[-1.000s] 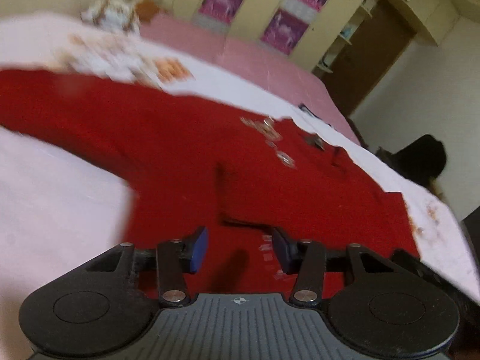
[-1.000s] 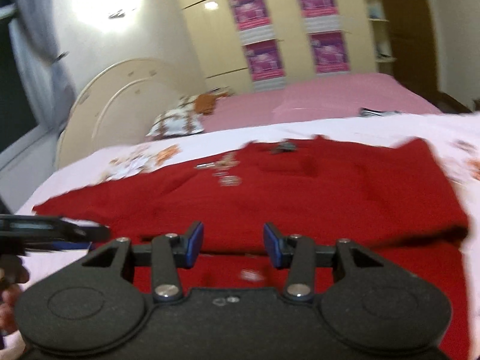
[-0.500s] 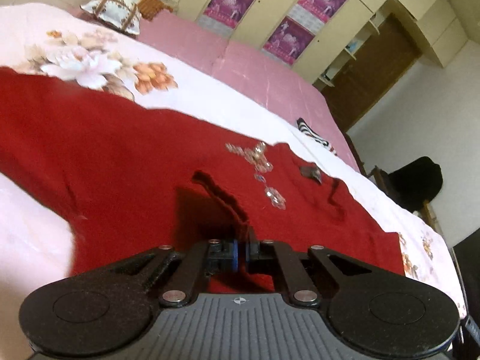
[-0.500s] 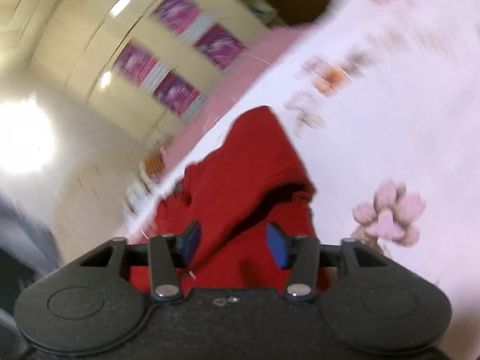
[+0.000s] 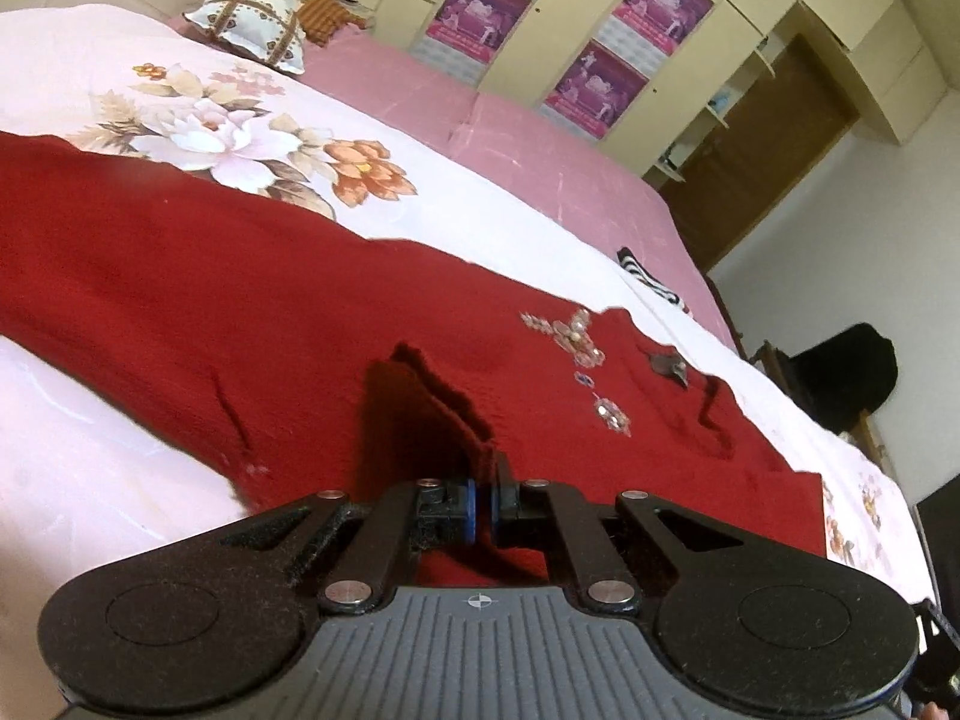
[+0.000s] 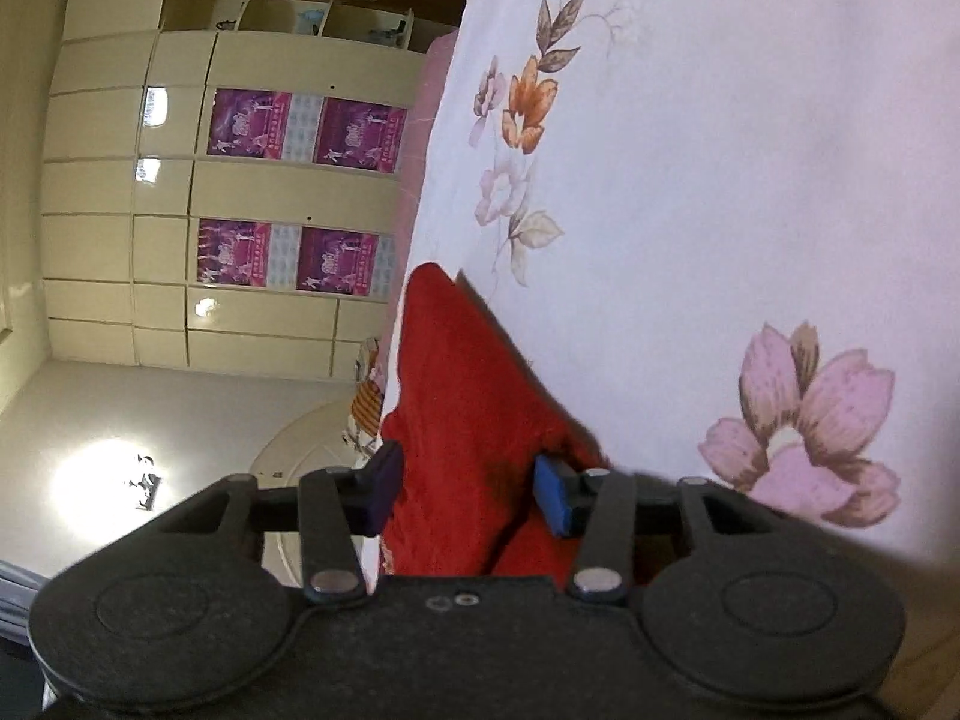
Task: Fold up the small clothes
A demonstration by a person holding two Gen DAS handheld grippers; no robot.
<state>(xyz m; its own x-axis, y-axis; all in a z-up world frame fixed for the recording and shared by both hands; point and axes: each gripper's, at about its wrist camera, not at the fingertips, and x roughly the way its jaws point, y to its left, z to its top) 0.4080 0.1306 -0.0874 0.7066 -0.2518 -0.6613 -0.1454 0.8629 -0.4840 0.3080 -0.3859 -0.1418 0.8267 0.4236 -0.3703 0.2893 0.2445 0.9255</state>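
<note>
A red knit sweater [image 5: 240, 300] with a beaded trim [image 5: 576, 342] lies spread on the flowered white bedsheet [image 5: 90, 480]. My left gripper [image 5: 483, 510] is shut on a raised fold of the sweater near its front edge; the pinched cloth stands up ahead of the pads. In the right wrist view the picture is rolled sideways. A corner of the sweater [image 6: 456, 372] sits between the jaws of my right gripper [image 6: 468, 489], which are closing. The blue pads are still apart, one at each side of the bunched cloth.
A patterned pillow [image 5: 252, 24] lies at the head of the bed on a pink sheet [image 5: 540, 138]. A striped item [image 5: 648, 276] rests beyond the sweater. Cream wardrobes with purple posters [image 5: 570, 30] line the far wall, with a dark chair [image 5: 852, 372] beside the bed.
My left gripper went from open to shut on a sweater fold and crept forward. My right gripper rolled onto its side and dropped to the sweater's corner, which now lies between its jaws.
</note>
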